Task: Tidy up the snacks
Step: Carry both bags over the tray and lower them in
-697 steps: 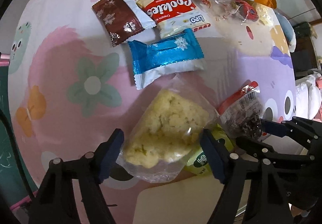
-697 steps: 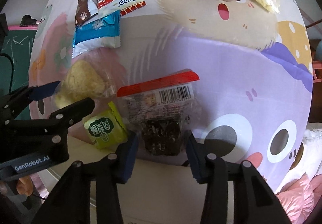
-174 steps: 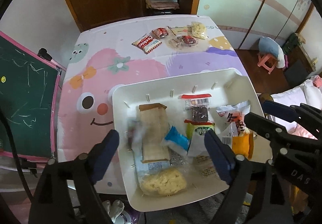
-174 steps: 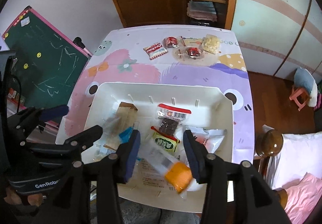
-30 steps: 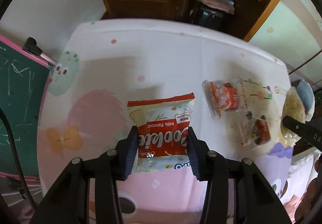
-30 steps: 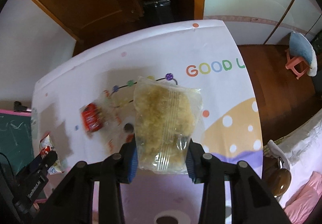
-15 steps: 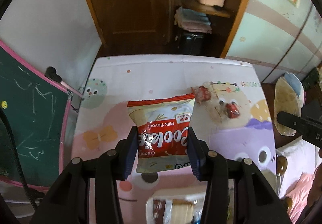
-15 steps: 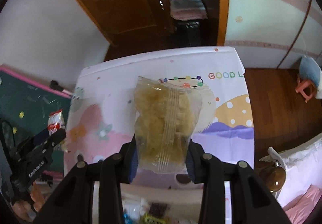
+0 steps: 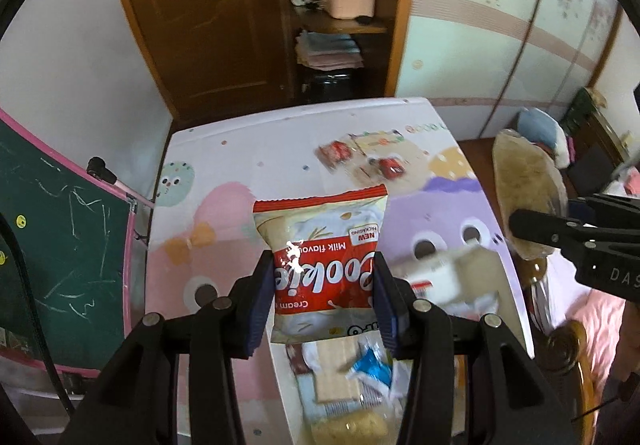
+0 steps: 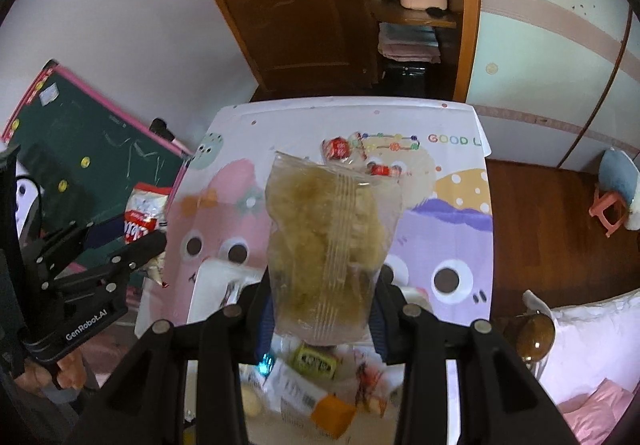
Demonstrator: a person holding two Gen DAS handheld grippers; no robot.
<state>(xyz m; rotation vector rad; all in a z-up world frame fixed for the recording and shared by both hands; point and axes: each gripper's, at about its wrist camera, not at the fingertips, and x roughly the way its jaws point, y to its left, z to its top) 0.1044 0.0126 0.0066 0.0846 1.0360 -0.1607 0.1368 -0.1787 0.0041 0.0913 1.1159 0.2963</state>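
My left gripper (image 9: 324, 299) is shut on a red and white cookie packet (image 9: 322, 245), held high above the table. My right gripper (image 10: 320, 309) is shut on a clear bag of yellowish crisp snack (image 10: 326, 241); that bag (image 9: 524, 185) also shows at the right of the left wrist view. Below both lies a white tray (image 10: 208, 285) with several snack packets in it, blurred. Two red wrapped sweets (image 9: 336, 153) (image 9: 390, 167) lie on the far part of the cartoon tablecloth (image 9: 224, 213).
A green chalkboard with a pink frame (image 9: 60, 245) leans at the table's left side. A wooden door (image 9: 192, 13) and shelves (image 9: 340, 29) stand beyond the far edge. A pink stool (image 10: 608, 209) and bedding (image 10: 580, 345) are to the right.
Both grippers have risen and pulled back from the far table with their packets. The tray with snacks has come into view beneath them, and the table looks smaller.
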